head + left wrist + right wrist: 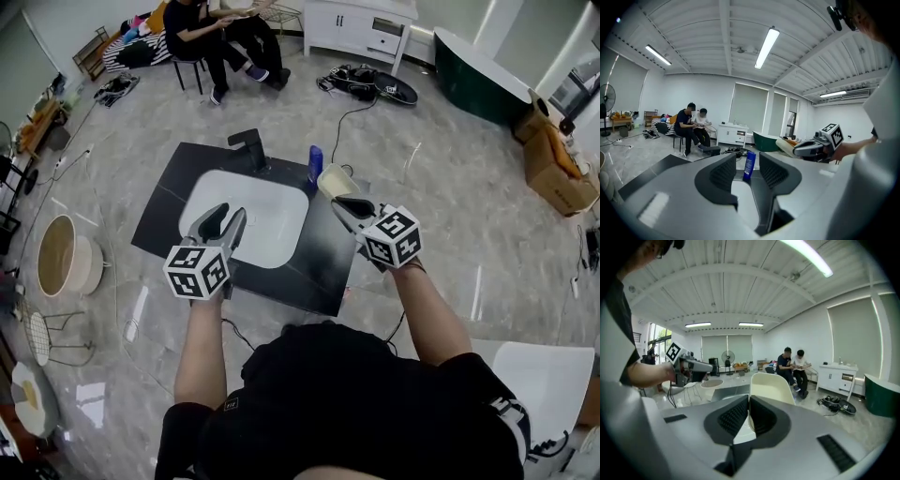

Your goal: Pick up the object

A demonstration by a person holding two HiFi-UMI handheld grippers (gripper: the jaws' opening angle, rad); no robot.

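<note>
A cream cup [332,179] hangs over the right side of the black countertop [173,192], with my right gripper [340,202] shut on its rim. The right gripper view shows the cup [771,386] with its wall pinched between the jaws of that gripper [748,405]. My left gripper [229,214] is open over the white sink [272,202] with nothing between its fingers. In the left gripper view, a blue bottle [750,161] stands beyond the gap of the left gripper [746,174]. The same bottle [315,165] stands at the back of the countertop, next to the cup.
A black faucet [249,147] stands behind the sink. Two people [220,37] sit at the back near a white cabinet [361,28]. A dark green tub [478,70] and cardboard boxes [553,159] are at the right, a round basin [66,255] at the left. Cables lie on the floor.
</note>
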